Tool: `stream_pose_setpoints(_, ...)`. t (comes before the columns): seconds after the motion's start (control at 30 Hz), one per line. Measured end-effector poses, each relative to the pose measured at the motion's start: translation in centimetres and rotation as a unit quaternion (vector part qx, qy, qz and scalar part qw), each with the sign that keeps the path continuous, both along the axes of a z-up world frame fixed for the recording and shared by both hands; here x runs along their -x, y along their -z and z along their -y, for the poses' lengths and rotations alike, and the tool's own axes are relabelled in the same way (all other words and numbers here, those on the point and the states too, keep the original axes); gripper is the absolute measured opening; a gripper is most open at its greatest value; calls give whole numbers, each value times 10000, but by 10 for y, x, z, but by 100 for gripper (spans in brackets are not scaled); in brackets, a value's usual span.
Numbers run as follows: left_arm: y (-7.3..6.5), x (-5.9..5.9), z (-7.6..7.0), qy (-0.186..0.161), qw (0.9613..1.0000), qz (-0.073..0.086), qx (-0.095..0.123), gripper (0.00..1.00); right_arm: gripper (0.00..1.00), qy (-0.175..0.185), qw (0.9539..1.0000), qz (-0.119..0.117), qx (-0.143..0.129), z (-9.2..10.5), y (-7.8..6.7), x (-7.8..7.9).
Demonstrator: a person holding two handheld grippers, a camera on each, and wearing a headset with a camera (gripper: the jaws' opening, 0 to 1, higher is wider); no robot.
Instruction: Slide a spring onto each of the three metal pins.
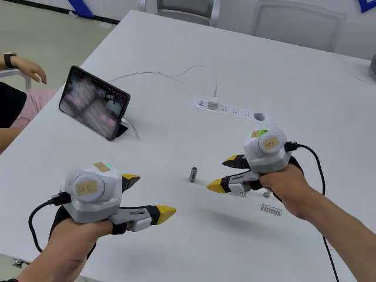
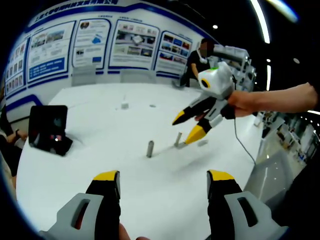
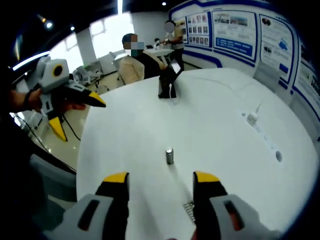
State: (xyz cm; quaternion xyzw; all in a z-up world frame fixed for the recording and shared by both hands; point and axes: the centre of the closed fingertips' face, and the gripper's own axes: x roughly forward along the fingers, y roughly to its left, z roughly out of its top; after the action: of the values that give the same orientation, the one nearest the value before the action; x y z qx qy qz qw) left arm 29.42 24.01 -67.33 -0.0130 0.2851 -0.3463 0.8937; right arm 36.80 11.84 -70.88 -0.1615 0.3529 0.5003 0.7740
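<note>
A short metal pin point(image 1: 193, 174) stands upright on the white table point(image 1: 176, 70), between the two grippers. My left gripper point(image 1: 148, 197) hovers at the lower left, open, with nothing between its yellow-tipped jaws. My right gripper point(image 1: 222, 173) is just right of the pin, open and holding nothing. One loose spring point(image 1: 271, 209) lies by the right hand, and another spring point(image 1: 239, 192) lies under the right gripper. In the left gripper view, the pin point(image 2: 150, 148) and a second grey pin point(image 2: 178, 139) stand ahead of my left gripper point(image 2: 163, 176). In the right gripper view, the pin point(image 3: 169, 155) stands ahead of my right gripper point(image 3: 161, 177), with a spring point(image 3: 189, 210) by one jaw.
A dark tablet point(image 1: 94, 101) leans on its stand at the left. A white power strip point(image 1: 226, 108) with a cable lies beyond the pin. A person's arm point(image 1: 23, 66) rests at the left edge. Chairs point(image 1: 296, 20) stand behind the table.
</note>
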Motion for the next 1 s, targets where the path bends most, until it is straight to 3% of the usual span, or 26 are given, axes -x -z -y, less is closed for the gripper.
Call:
stream_pose_setpoints(0.37,-1,-6,13,84,10000,13,-1,72,56,405,9989,1,-216,25,-4,13)
stream_pose_setpoints(1.0,1,-15,28,213,9998,20,-32,73,62,1102,9925,58,-518,70,-8,36)
